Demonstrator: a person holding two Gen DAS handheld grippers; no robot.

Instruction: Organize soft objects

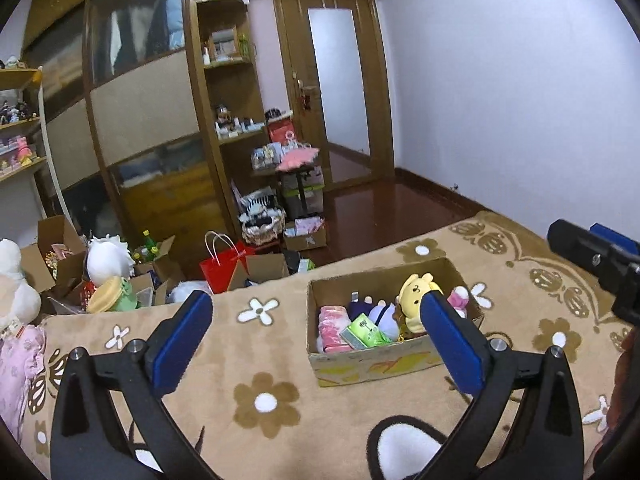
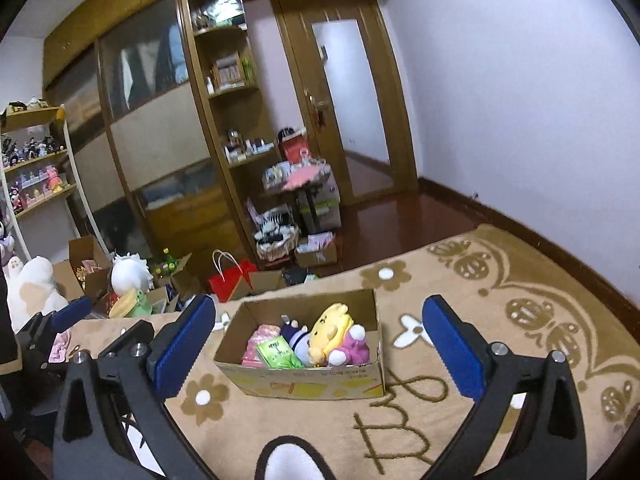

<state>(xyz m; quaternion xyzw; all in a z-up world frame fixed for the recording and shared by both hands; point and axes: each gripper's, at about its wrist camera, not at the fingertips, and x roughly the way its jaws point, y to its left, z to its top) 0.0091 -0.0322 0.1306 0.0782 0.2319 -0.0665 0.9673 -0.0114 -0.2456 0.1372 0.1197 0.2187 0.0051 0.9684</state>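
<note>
Beige flowered bedspread (image 2: 460, 364) fills the foreground of your bedroom, with cartons and a white plush (image 1: 107, 258) heaped on the floor to the left and a wooden wardrobe (image 1: 144, 120) behind. Your left gripper (image 1: 316, 336) hovers with jaws spread wide and empty, and just ahead of it the cardboard box (image 2: 312, 386) rests on the bed holding a pink cloth (image 2: 258, 344), green tissue pack (image 2: 278, 354), a yellow plush (image 2: 330, 326) and a pink plush (image 2: 356, 346). Your right gripper (image 2: 318, 338) likewise has its jaws wide apart, gripping nothing, with the box between them.
</note>
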